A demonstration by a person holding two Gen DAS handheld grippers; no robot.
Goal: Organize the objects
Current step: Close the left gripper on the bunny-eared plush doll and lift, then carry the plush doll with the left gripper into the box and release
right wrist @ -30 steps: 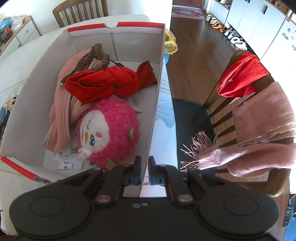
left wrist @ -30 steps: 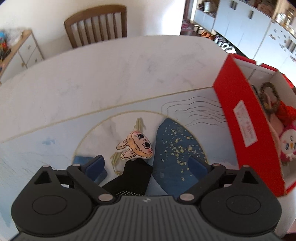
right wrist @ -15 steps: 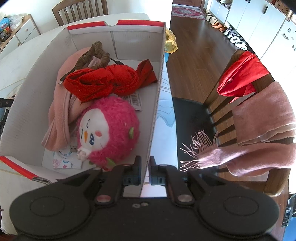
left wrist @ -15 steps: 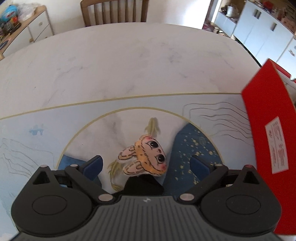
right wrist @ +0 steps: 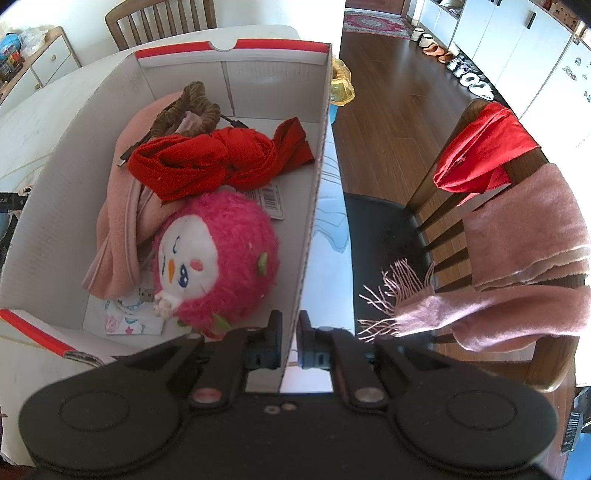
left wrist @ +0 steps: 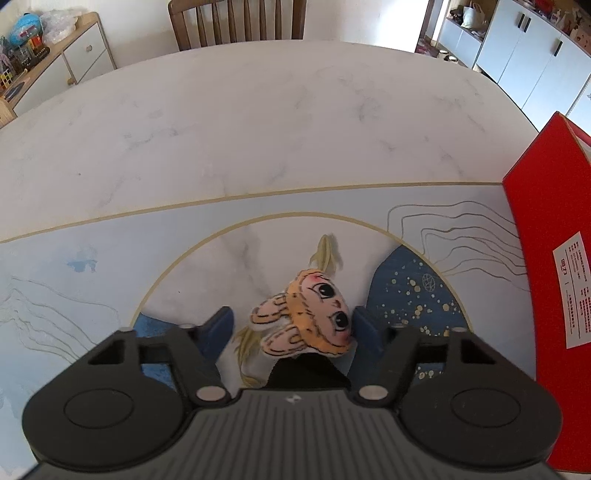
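Note:
A small flat doll head [left wrist: 314,314] with big eyes and pink ears lies on the blue patterned mat [left wrist: 110,251], joined to a black piece [left wrist: 306,373] below it. My left gripper [left wrist: 291,328] straddles the head and its jaws are closing. The right pad touches the face; a gap remains at the left pad. The red box [left wrist: 546,258] stands to the right. My right gripper [right wrist: 290,339] is shut on the box's near right wall [right wrist: 314,206]. Inside lie a pink plush [right wrist: 218,254], a red cloth [right wrist: 221,158], a pink cloth [right wrist: 118,229] and a brown braided ring [right wrist: 195,107].
A wooden chair [left wrist: 236,22] stands at the table's far edge, with a cabinet [left wrist: 55,62] at far left. Right of the table, another chair carries a red cloth [right wrist: 484,147] and a pink fringed scarf [right wrist: 517,240]. A yellow object [right wrist: 341,86] sits beyond the box.
The left gripper came down closer to the doll head and its jaws narrowed around it. The right gripper and the box stayed as they were.

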